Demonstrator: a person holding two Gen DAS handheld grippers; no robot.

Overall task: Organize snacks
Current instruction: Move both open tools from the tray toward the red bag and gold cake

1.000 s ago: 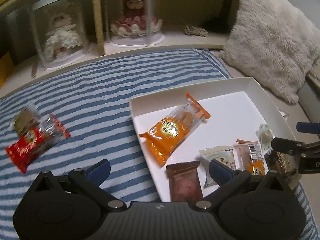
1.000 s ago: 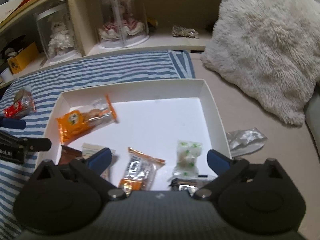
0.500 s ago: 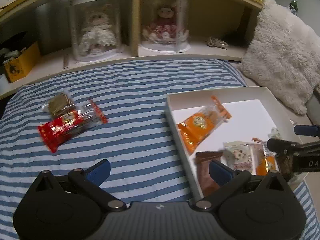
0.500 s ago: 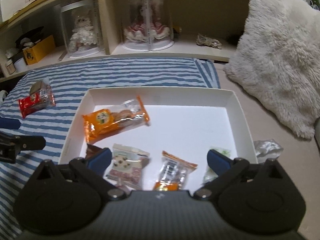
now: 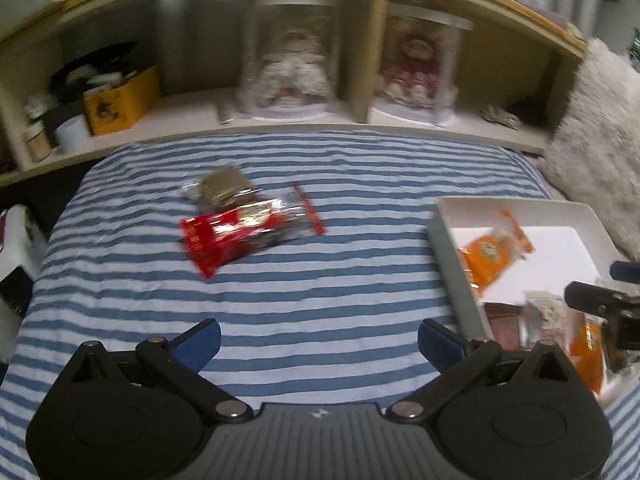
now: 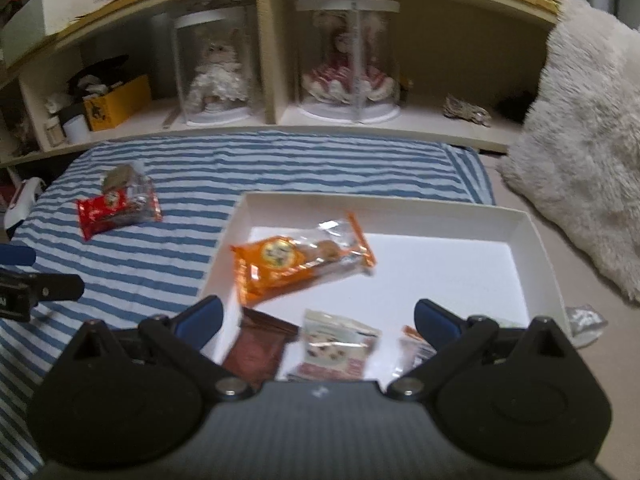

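Left wrist: left gripper (image 5: pixel 319 338) fingers spread, empty, above striped bed (image 5: pixel 320 280); red snack (image 5: pixel 240 236) ahead. Right gripper (image 6: pixel 317 317) spread over white tray (image 6: pixel 536 236).

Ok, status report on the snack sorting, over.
Left tool open, empty, over striped cover. Right tool open, empty, above white tray. Red packet and a brownish snack outside tray. Nothing in the way.

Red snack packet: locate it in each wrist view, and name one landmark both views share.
Left wrist view: red snack packet lies centre-left on the striped blanket, left of the white tray.
Right wrist view: red snack packet at upper left on the blanket.
Shared landmark: orange snack packet in the tray.
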